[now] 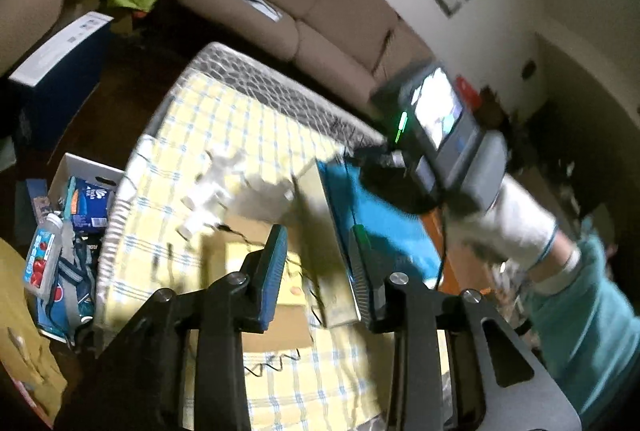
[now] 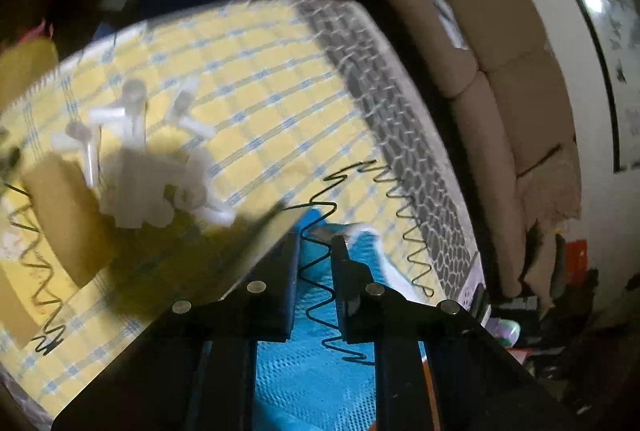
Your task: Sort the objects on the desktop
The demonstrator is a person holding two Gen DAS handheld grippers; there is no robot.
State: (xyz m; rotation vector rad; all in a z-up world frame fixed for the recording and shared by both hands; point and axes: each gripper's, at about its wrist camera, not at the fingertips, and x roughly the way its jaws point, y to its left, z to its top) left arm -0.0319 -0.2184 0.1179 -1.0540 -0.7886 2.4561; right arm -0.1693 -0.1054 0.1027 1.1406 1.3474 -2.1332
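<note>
The left hand-held gripper (image 1: 320, 263) is parted about halfway with a tilted, blurred olive box (image 1: 320, 231) between its fingers, though contact cannot be told, probably so it can be lifted clear of the clutter. The right hand-held gripper (image 2: 316, 259) stands narrowly parted over a blue mesh item (image 2: 320, 371), gripping nothing visible, a coiled black wire (image 2: 320, 271) crossing its gap. The white plastic pieces (image 2: 152, 183) awaiting sorting lie heaped at ten o'clock on the yellow checked surface (image 2: 260, 71).
</note>
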